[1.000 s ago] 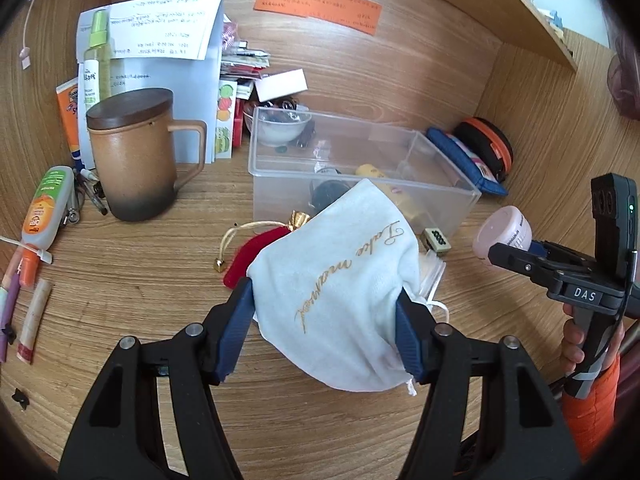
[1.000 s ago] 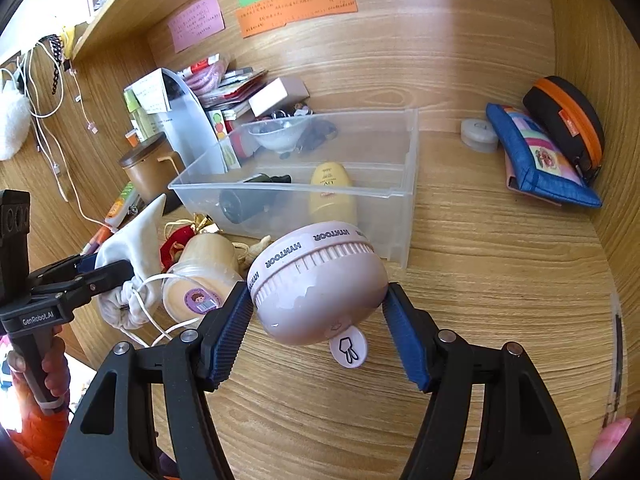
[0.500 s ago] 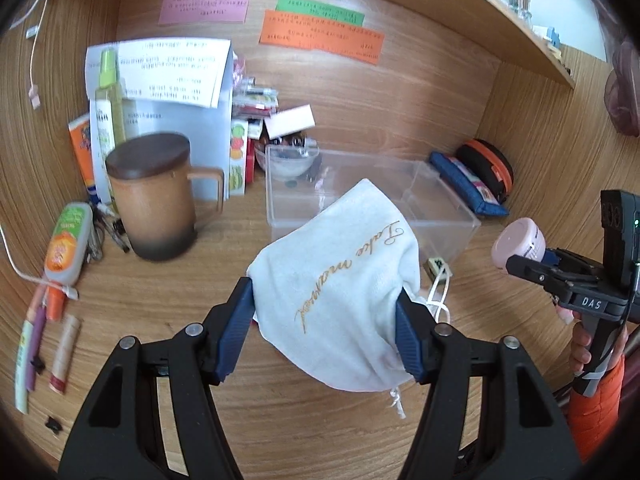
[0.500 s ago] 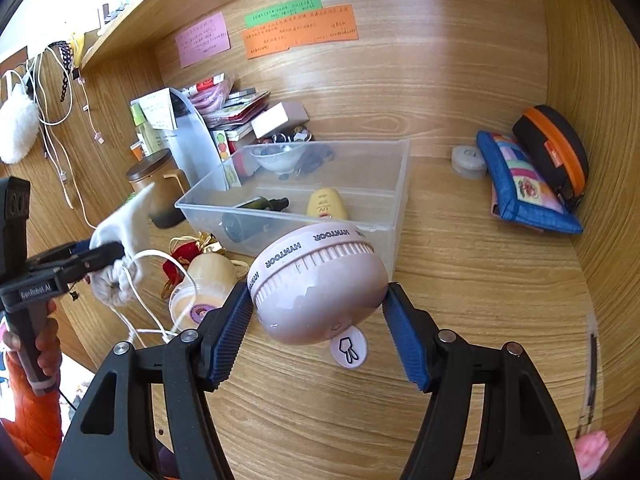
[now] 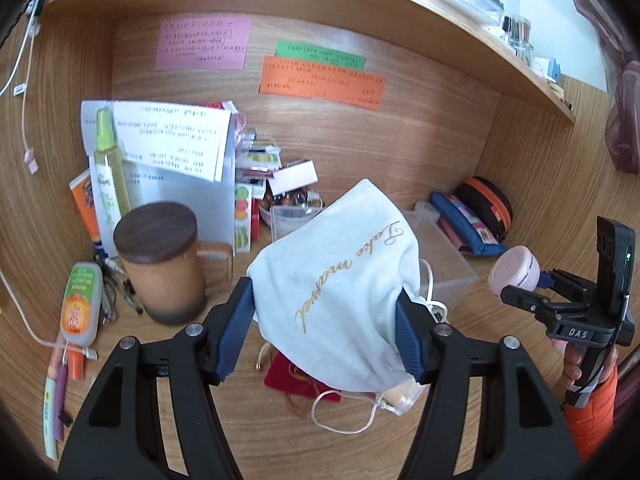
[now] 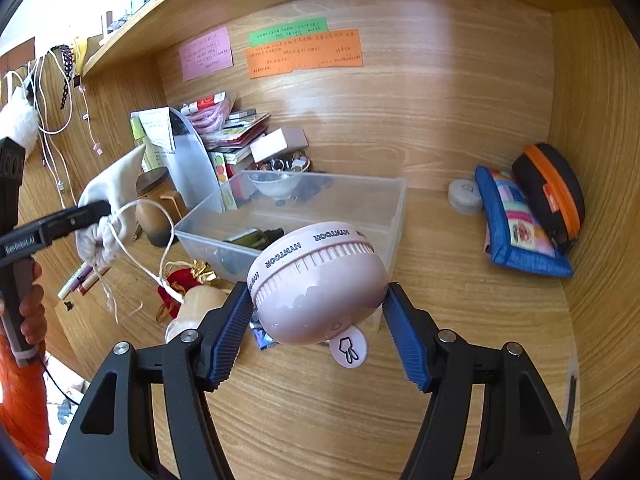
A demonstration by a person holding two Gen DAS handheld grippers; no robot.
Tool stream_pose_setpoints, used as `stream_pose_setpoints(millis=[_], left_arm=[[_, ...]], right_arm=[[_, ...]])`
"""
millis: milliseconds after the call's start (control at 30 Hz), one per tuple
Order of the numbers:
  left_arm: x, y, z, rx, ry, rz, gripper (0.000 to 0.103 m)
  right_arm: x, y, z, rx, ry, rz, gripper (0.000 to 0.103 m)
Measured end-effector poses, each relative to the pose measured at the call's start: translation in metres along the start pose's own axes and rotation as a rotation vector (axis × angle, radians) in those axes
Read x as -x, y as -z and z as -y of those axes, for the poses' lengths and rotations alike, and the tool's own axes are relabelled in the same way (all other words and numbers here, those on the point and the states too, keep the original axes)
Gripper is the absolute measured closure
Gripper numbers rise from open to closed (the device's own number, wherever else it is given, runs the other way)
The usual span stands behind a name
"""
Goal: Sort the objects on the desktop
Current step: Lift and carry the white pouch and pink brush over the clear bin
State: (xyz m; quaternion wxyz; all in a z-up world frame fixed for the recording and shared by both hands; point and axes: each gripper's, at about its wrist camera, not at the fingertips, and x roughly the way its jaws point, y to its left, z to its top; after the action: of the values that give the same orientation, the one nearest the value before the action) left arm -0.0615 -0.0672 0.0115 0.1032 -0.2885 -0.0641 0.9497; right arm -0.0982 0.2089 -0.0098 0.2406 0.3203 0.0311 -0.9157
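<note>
You are holding two items clear of the desk at once. Your left gripper (image 5: 326, 330) is clamping the white drawstring pouch (image 5: 340, 280), its blue pads pressed into the cloth on both sides; your right gripper (image 6: 318, 332) is clamping the pink round gadget (image 6: 316, 284) in the same manner.

Compared with a second ago, both loads are riding higher. The pouch was low in front of the clear plastic bin (image 6: 352, 200) then; it is now hanging above the desk with its cord (image 5: 344, 416) dangling free, and the red pouch (image 5: 296, 378) and a beige bottle (image 6: 200, 304) that lay under it are now exposed on the wood. More of the back wall and shelf is showing in both wrist views, which agrees with a lift.

Judgement: the pick-up stage appears complete for both items, and you are now carrying them toward wherever they belong, most likely the bin, which already holds a dark bottle. The loose cord is trailing near the beige bottle and could snag it. The brown lidded mug (image 5: 164, 264) is standing just beside your left path; keep clear of it.
</note>
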Motion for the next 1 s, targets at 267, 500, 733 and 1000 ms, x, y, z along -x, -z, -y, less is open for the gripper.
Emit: stream_pose_setpoints(millis=[267,500,733,1000], left_arm=[[-0.012,-0.029,-0.004,-0.003,-0.008,0.022,0.039],[-0.023,-0.048,-0.009,-0.009,-0.021,0.033,0.039],[-0.038,-0.059,-0.012,-0.014,-0.015,0.025,0.039],[-0.064,-0.066,-0.016,-0.018,-0.017,-0.002,0.039]], right_arm=[[-0.012,-0.019,-0.003,0.051,0.010,-0.001,0.040],[-0.023,-0.038,-0.006,0.081,0.005,0.006,0.040],[-0.036,-0.056,-0.009,0.098,-0.001,0.019,0.040],[-0.059,-0.071,-0.009,0.104,-0.007,0.007,0.040]])
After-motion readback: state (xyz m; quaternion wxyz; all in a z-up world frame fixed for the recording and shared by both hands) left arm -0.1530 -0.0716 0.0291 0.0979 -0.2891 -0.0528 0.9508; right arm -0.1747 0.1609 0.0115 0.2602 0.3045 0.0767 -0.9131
